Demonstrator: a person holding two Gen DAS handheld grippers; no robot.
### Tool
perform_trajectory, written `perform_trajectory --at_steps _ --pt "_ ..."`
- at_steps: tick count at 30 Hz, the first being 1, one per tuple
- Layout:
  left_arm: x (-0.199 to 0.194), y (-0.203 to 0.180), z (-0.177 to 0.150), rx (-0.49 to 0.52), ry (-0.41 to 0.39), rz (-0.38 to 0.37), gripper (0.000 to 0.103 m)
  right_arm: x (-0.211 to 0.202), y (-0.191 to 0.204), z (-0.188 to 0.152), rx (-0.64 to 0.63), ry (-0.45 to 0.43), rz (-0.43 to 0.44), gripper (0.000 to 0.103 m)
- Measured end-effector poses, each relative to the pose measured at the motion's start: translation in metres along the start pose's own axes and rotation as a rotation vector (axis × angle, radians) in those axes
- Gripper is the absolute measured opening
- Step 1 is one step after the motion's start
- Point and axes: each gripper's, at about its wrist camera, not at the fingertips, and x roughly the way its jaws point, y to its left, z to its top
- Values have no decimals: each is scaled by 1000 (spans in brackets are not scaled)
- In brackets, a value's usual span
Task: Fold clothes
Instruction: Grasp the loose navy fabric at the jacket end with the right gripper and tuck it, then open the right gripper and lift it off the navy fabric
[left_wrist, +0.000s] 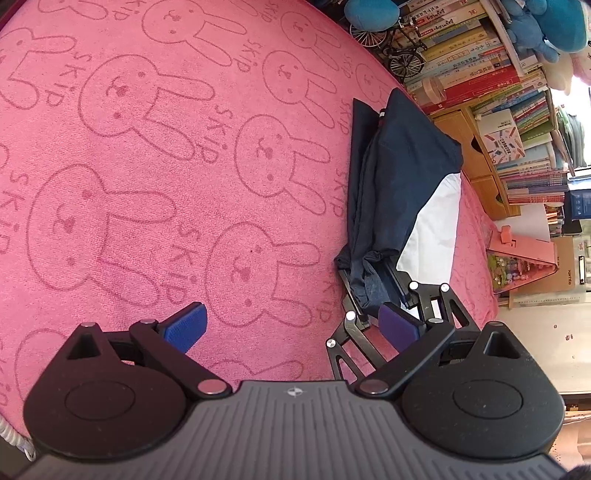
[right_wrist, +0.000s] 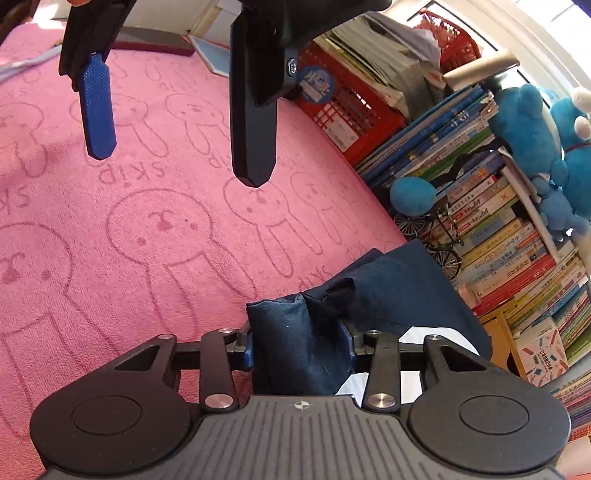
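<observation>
Navy garment (right_wrist: 399, 291), bunched, on pink bunny towel (left_wrist: 147, 147). Right tool (right_wrist: 300, 347) clamped on its near end. Left tool (left_wrist: 291, 325) beside garment, fingers apart, holding nothing.

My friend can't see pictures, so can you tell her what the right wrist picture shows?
The right hand-held gripper pinches a bunched fold of dark blue clothing on a pink bunny-print towel. The left hand-held gripper hangs open above the towel, holding nothing. Stacked books and blue plush toys sit on the right.

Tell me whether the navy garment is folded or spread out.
Folded: the navy garment lies as a narrow layered strip on the pink towel, one bunched end between the right gripper pads.
</observation>
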Motion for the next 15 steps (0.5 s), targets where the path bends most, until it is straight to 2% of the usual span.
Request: perform_trajectory --at_steps 2,4,9,13,15 --pt "3 -2 4 1 3 -12 100 -9 -10 0 36 -23 -42 17" --pt "9 -7 10 6 7 -26 100 -18 -24 0 95 -31 -87 14" --pt "37 -32 29 22 25 -150 103 -32 -58 -4 196 -24 -133 10" --pt "64 -57 39 35 59 -249 103 -37 -58 -10 171 -34 -44 9" --pt "75 -71 41 69 70 -263 103 -35 -51 -11 166 -35 50 9"
